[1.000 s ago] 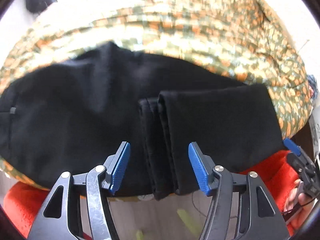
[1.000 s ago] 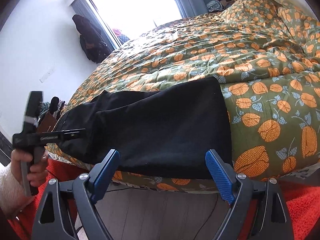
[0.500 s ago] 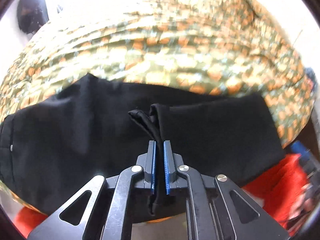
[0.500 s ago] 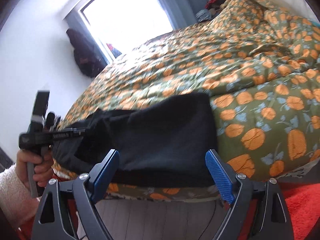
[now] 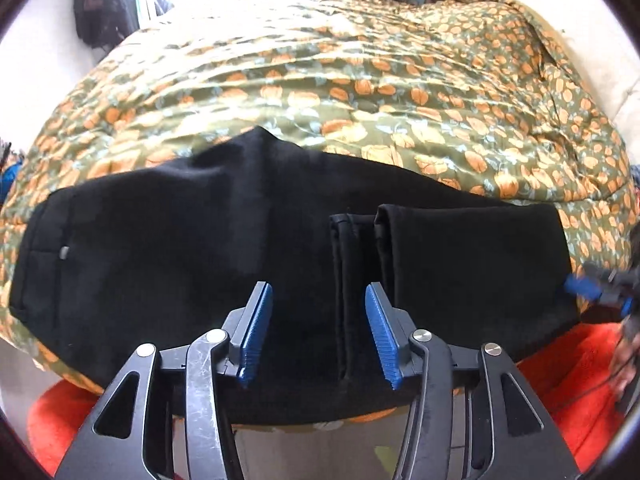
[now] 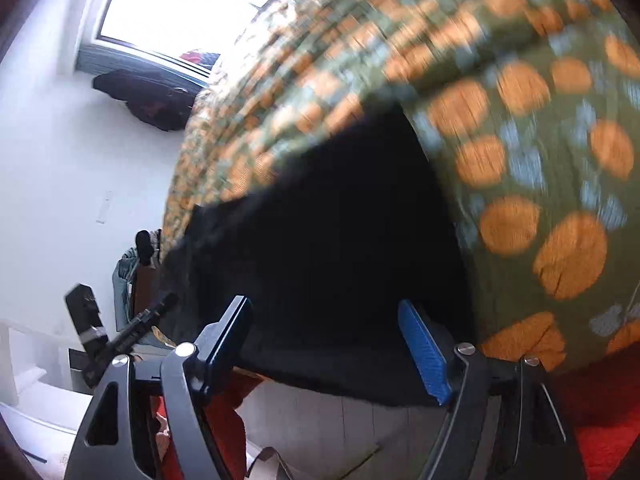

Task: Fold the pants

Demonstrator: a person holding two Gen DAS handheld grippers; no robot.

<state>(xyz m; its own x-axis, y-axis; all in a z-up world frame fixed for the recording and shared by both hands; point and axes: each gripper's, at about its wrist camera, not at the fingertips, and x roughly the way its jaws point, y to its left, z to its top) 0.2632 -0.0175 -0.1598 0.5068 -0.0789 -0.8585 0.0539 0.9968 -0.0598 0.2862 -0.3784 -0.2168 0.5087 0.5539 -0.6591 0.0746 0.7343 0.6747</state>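
Observation:
Black pants (image 5: 200, 248) lie folded along the near edge of the bed, with the leg hems (image 5: 360, 240) folded back on top at the middle right. My left gripper (image 5: 318, 336) is open and empty, its blue pads straddling the hem fold just above the cloth. My right gripper (image 6: 332, 344) is open at the right end of the pants (image 6: 340, 240), its pads on either side of the cloth edge. The right gripper also shows blurred at the far right of the left wrist view (image 5: 592, 292).
The bed carries a green quilt with orange pumpkins (image 5: 360, 80). A red rug (image 5: 560, 380) lies on the floor below the bed edge. A window (image 6: 180, 8) and dark hanging clothes (image 6: 148, 96) are on the far wall. The left gripper's body (image 6: 116, 340) shows at the lower left.
My left gripper had shut on the hem fold half a second ago and has now opened and let it go. My right gripper has tilted and moved closer to the pants' right end.

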